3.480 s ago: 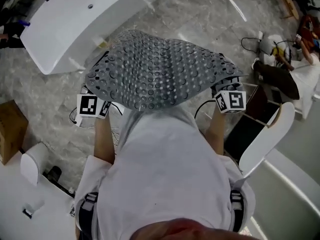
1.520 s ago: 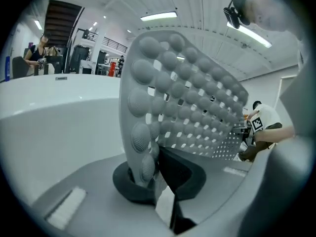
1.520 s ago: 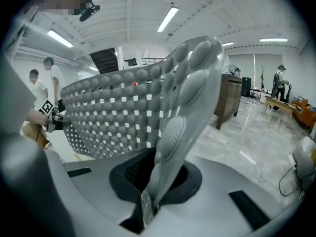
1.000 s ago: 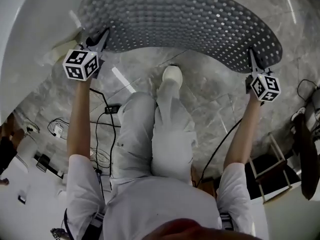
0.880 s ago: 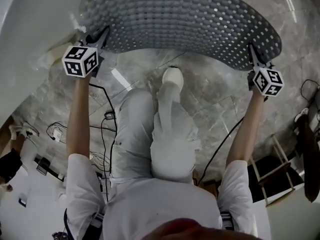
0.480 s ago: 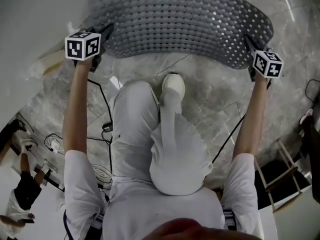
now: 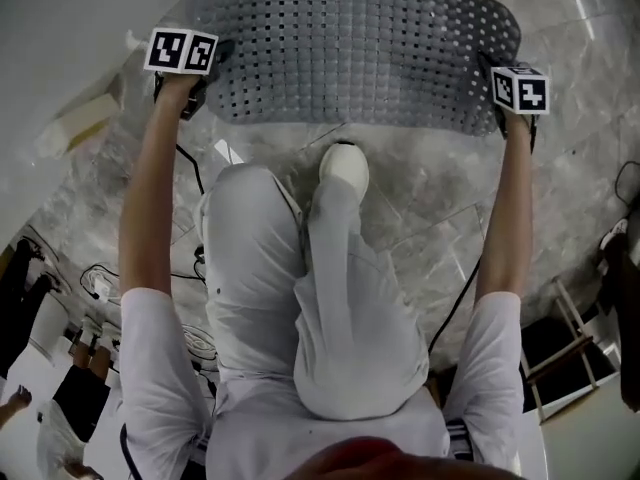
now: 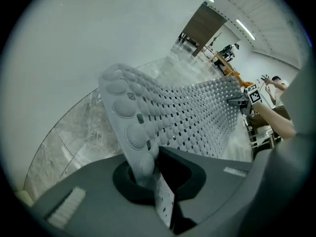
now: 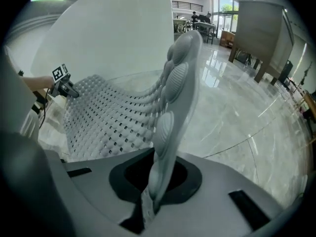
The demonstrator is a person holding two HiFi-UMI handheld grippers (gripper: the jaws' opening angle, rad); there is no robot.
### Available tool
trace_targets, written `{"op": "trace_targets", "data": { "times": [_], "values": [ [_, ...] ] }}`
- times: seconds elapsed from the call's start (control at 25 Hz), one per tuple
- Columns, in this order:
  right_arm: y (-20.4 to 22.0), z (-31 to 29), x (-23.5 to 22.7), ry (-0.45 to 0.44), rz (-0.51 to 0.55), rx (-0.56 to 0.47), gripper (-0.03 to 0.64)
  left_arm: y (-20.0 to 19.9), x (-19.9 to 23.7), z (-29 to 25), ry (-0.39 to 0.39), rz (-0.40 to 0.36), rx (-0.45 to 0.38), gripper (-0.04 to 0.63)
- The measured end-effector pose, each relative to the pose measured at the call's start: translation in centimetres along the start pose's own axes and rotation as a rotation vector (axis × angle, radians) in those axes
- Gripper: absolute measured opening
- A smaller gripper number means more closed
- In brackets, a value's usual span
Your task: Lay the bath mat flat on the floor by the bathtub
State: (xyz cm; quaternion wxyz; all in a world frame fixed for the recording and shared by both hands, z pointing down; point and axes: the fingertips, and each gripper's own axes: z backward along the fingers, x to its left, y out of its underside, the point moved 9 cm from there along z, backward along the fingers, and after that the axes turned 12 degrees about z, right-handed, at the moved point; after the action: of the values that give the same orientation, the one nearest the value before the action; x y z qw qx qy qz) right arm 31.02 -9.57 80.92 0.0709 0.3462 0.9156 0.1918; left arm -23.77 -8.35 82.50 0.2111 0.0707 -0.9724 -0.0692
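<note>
Grey rubbery mat (image 7: 360, 48) studded with round bumps and holes, held spread over veined marble floor (image 7: 430, 193), one end clamped by left claw (image 7: 212, 60), other by right claw (image 7: 492, 70)

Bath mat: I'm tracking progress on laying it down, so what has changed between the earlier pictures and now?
The bath mat, earlier draped at the person's chest, was stretched out and lowered toward the floor beside the bathtub; the left gripper and right gripper sank with it. Unchanged: both grippers stay shut on its ends; nothing released.
</note>
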Motion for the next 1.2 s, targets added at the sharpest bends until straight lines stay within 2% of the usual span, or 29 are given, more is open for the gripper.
{"op": "trace_targets", "data": {
  "times": [0.32,0.52,0.84,1.04,1.2],
  "values": [
    [0.4,-2.8,-0.4,0.042,0.022,0.079,0.018,-0.2,0.8,-2.4,-0.092,0.001,0.032,0.017],
    [0.5,-4.3,-0.4,0.062,0.076,0.139,0.02,-0.2,1.0,-3.5,-0.138,-0.009,0.049,0.019],
    [1.0,-6.0,-0.9,0.073,0.101,0.166,0.037,-0.1,1.6,-4.2,-0.203,0.001,0.039,0.044],
    [1.6,-6.1,-1.5,0.075,0.088,0.133,0.075,0.0,2.0,-4.4,-0.177,0.015,0.034,0.051],
    [2.5,-5.9,-2.9,0.011,0.001,0.066,0.133,0.0,2.5,-4.4,-0.116,0.027,0.041,0.054]
  ]
}}
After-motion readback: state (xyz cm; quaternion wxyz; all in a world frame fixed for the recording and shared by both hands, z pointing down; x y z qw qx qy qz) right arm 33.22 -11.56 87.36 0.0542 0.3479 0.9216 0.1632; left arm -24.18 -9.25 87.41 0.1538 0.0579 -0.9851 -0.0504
